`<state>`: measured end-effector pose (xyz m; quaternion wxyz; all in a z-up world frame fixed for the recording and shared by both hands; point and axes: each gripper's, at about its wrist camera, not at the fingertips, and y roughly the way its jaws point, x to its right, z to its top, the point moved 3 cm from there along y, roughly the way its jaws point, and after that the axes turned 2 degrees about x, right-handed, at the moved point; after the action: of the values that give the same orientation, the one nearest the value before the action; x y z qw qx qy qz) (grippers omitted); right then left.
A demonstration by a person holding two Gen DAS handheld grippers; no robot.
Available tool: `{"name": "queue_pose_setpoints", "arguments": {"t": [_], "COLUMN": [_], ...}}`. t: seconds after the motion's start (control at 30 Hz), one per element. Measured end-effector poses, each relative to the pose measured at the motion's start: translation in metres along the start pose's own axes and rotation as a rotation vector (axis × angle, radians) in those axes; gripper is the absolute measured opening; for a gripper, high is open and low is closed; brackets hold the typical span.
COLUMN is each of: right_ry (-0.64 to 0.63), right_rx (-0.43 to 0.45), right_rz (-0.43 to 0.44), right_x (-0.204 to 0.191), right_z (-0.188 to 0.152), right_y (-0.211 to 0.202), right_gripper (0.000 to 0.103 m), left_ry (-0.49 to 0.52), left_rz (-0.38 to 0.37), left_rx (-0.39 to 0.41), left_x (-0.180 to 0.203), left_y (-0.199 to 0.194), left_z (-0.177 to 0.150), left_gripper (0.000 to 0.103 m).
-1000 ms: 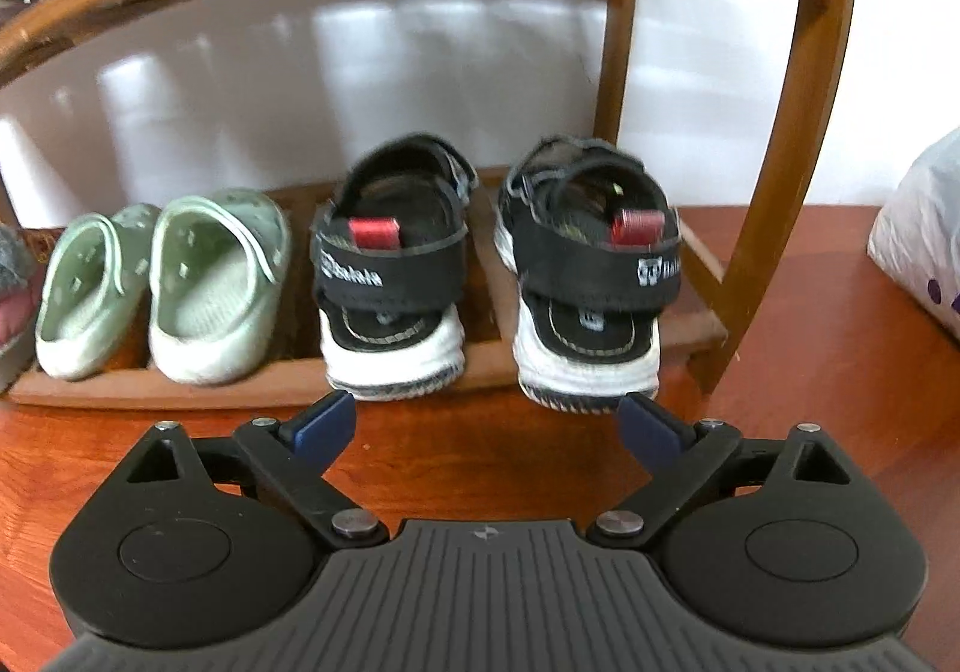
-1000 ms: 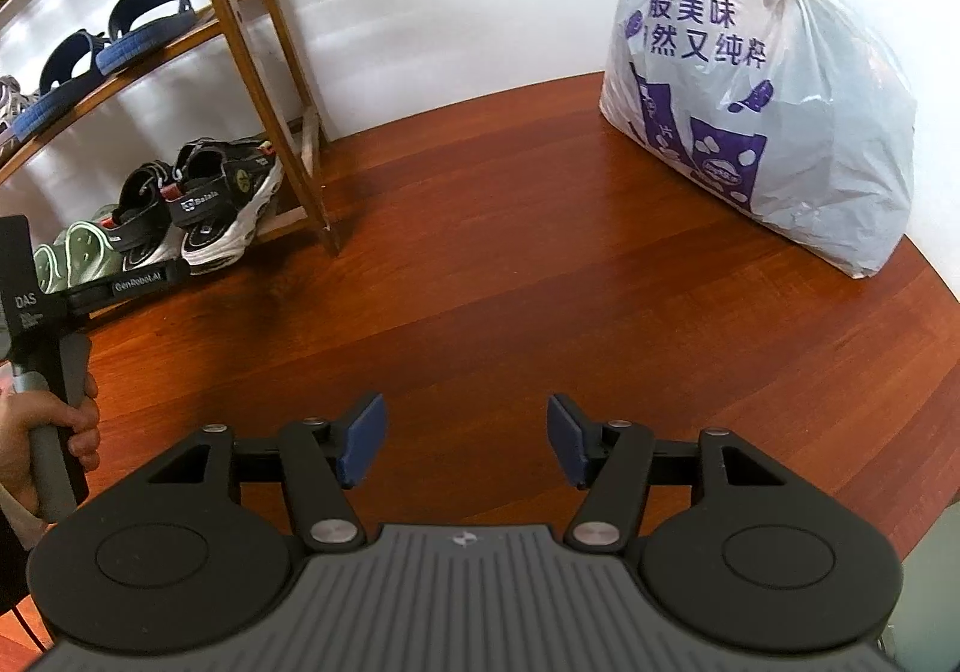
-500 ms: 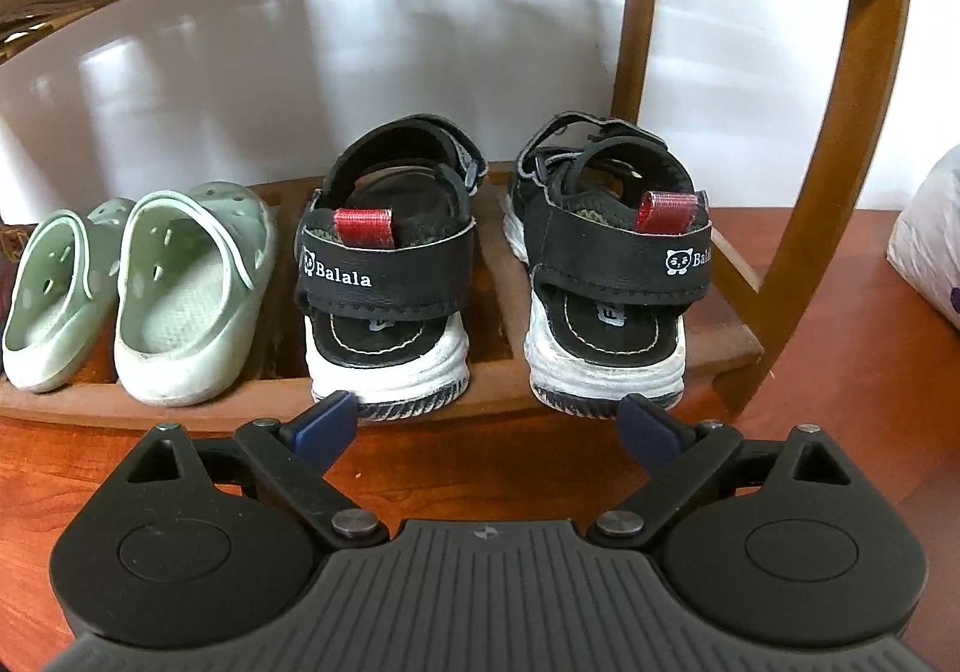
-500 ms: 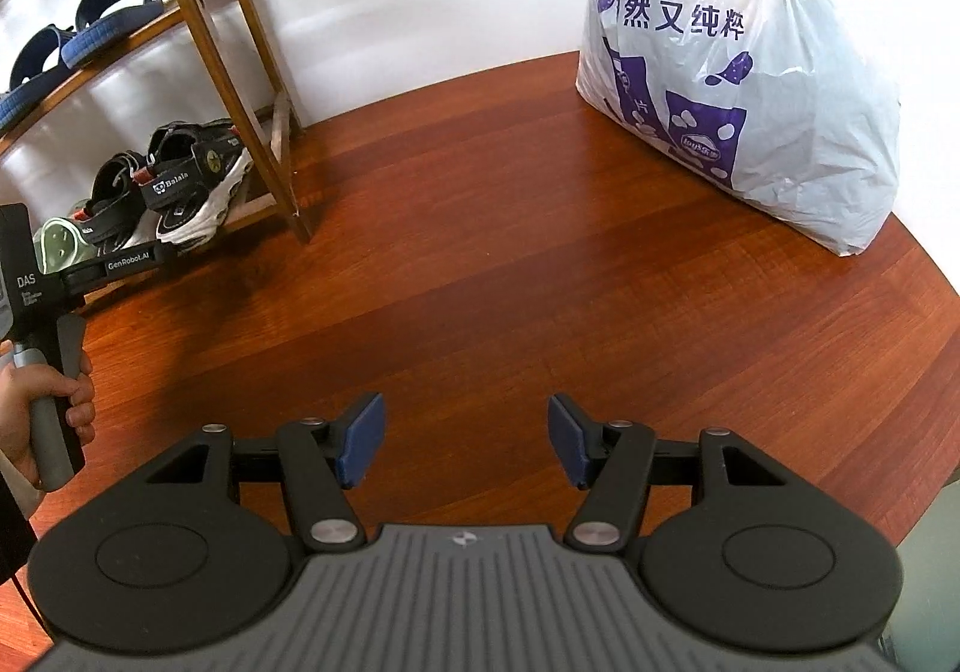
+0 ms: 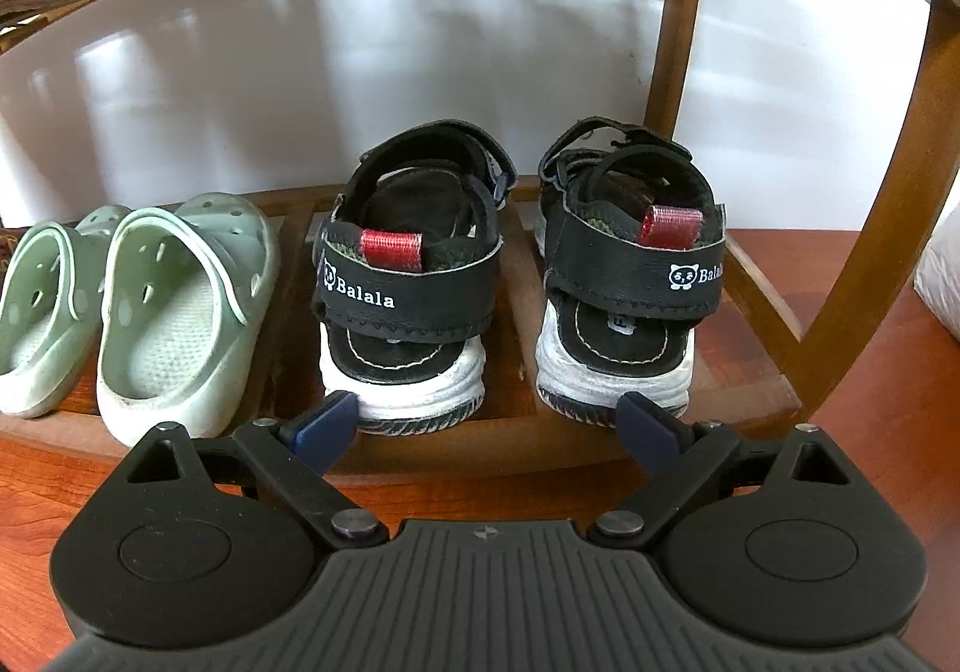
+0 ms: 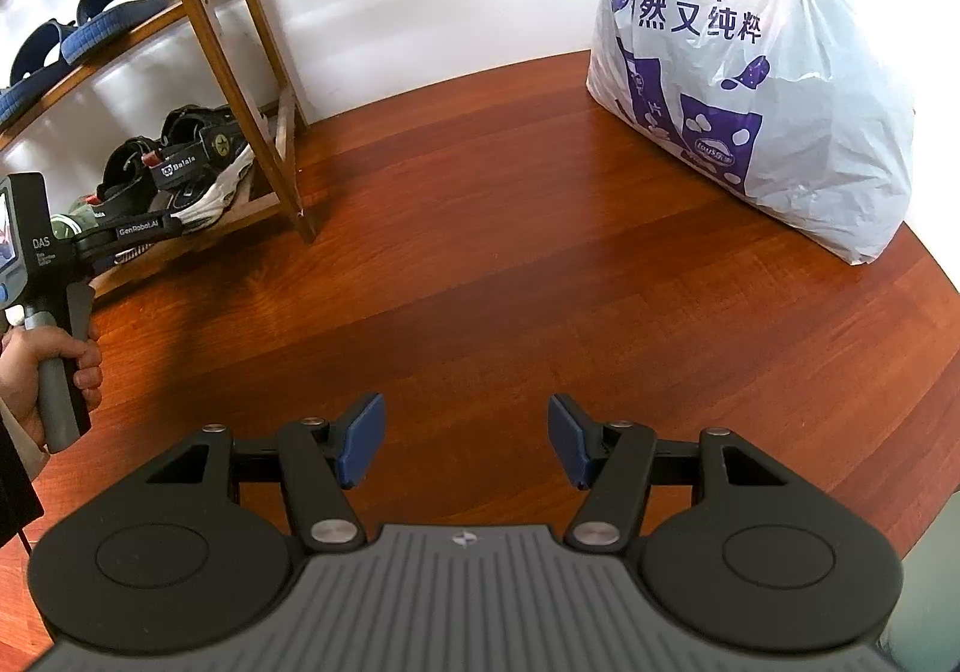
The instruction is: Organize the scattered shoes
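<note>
The left gripper [image 5: 487, 426] now sits closer to the bottom shelf of the curved wooden shoe rack [image 5: 888, 228] than a second ago, so the pair of black strap sandals with white soles and red heel tabs [image 5: 414, 276] fills more of its view. Its blue-padded fingers [image 5: 327, 423] are spread wide and hold nothing, their tips just before the two heels. The sandals stand side by side on the shelf, heels outward, beside a pair of pale green perforated clogs [image 5: 180, 306]; the leftmost clog is cut off by the frame edge. The upper shelves show only from below.

The right gripper [image 6: 465, 441] hangs open and empty over the reddish wooden floor [image 6: 540, 252], having shifted little. A tied white plastic bag with purple print [image 6: 762, 90] leans by the wall. Dark blue slides [image 6: 90, 24] lie on an upper shelf, partly cropped.
</note>
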<state>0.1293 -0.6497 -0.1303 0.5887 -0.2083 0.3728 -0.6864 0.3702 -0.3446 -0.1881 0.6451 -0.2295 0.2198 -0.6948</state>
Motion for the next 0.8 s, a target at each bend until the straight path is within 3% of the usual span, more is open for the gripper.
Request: {"name": "queue_pose_setpoints", "arguments": {"t": [0.23,0.53,0.8], "right_ry": [-0.024,-0.079,-0.149], "right_rx": [0.008,0.021,0.04], "right_rz": [0.025,0.077,0.125], "right_x": [-0.006,-0.026,-0.054], "right_z": [0.005,0.011,0.017], "right_y": [0.001,-0.001,-0.004], "right_gripper": [0.066,0.071,0.085], "left_ry": [-0.055,-0.087,-0.106], "left_rz": [-0.021,-0.026,-0.029], "left_rx": [-0.065,-0.093,-0.091], "left_x": [-0.007,-0.017,-0.026], "left_y": [-0.012,-0.051,-0.088], "left_z": [-0.007,-0.017,-0.013], "left_gripper": [0.094,0.095,0.095]}}
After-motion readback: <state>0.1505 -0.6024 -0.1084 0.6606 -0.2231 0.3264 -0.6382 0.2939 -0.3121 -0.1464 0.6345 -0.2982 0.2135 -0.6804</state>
